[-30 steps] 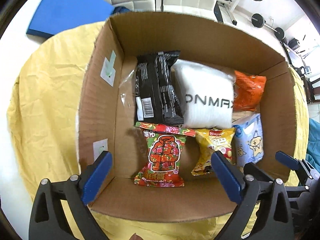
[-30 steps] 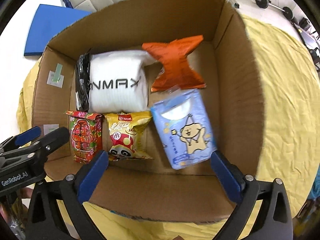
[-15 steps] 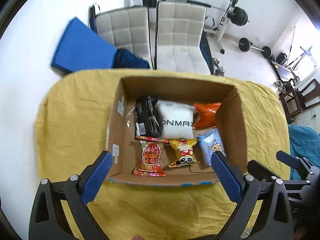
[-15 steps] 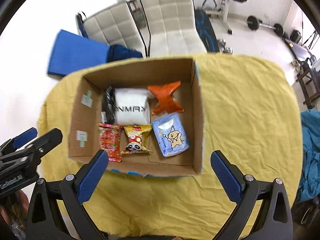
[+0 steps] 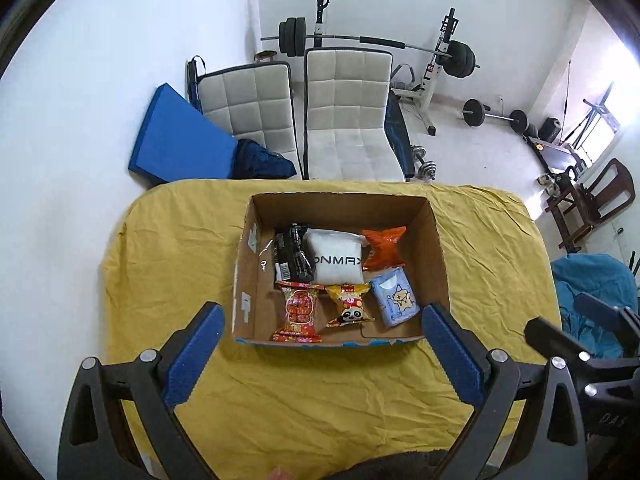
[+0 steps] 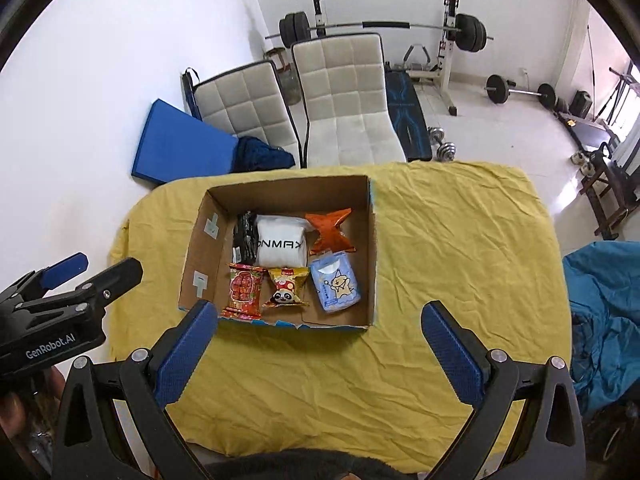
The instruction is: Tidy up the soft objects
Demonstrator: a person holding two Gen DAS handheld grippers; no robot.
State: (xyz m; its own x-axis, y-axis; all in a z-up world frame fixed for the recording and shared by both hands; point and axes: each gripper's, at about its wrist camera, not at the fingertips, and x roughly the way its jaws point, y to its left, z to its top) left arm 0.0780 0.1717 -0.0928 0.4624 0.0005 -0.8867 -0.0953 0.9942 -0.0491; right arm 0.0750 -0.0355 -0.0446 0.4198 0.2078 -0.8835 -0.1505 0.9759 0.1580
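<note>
A round table draped in a wrinkled yellow cloth fills the lower half of both views. At its centre stands an open brown cardboard box, flaps up, with all six soft packs inside. At the box's 12 o'clock lies the folded white cloth pack printed with black letters, the largest item. Touching it at 9 o'clock stands a black foil pouch with a barcode; at 2 o'clock rests a crumpled orange foil bag. Along the near wall, from 7 to 5 o'clock, sit a red patterned snack packet, a yellow snack bag with a panda face and a pale blue tissue pack with a cartoon figure, side by side.

The left gripper hangs above the cloth at the box's 6 o'clock, blue-padded fingers spread wide, holding nothing. The right gripper hovers likewise, fingers wide apart and empty.
</note>
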